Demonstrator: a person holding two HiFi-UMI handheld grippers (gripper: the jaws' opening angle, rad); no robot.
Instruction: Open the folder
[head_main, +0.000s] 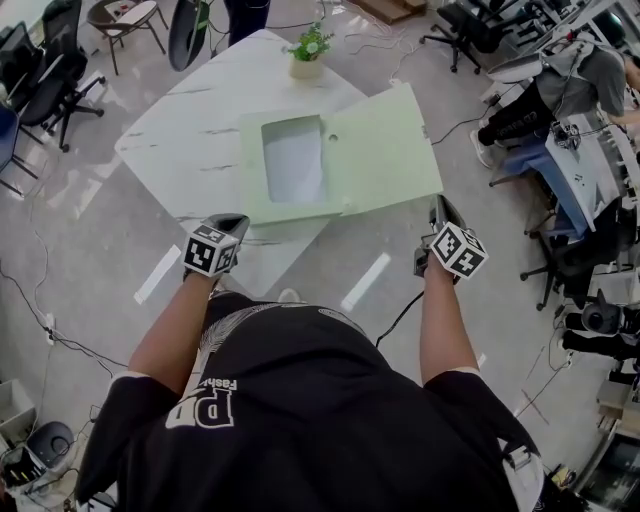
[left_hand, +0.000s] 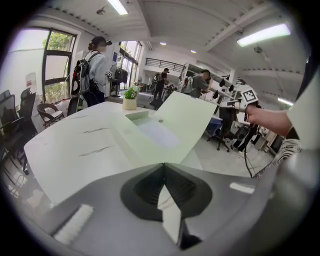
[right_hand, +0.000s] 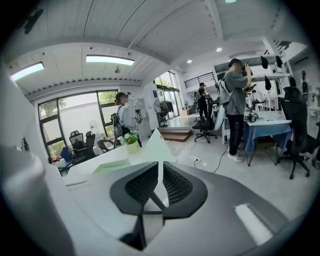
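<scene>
Green folder (head_main: 380, 150) in left tool (head_main: 234, 220), right tool (head_main: 438, 206)

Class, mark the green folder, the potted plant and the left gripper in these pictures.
folder (head_main: 385, 150): head view, on its raised cover.
potted plant (head_main: 306, 66): head view, on the pot.
left gripper (left_hand: 163, 164): left gripper view, where its fingertips meet.

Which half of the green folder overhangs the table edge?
The plain cover half: its outer part juts past the edge of the white table, while the half with the rectangular recess rests on it.
</scene>
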